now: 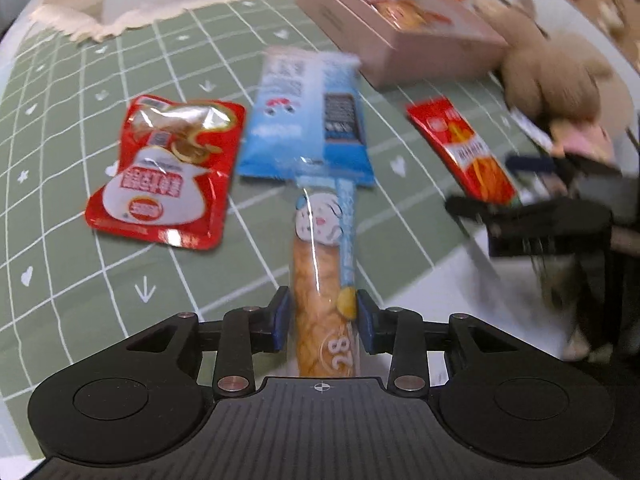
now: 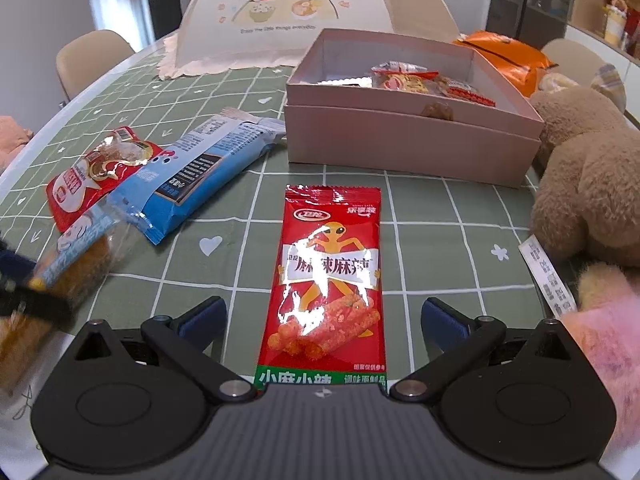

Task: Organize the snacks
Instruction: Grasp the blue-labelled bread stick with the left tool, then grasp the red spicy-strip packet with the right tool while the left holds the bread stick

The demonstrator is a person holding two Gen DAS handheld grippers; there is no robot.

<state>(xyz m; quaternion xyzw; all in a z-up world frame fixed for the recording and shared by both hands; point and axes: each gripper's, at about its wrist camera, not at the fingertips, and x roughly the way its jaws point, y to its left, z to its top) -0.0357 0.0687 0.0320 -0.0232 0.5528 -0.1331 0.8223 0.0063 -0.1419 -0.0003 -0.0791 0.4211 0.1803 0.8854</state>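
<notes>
Snack stick [image 1: 324,276]: clamped in left gripper [image 1: 322,316].
Right gripper [image 2: 322,320]: jaws wide apart, straddling red packet [image 2: 326,276] on tablecloth [image 2: 432,216].
</notes>
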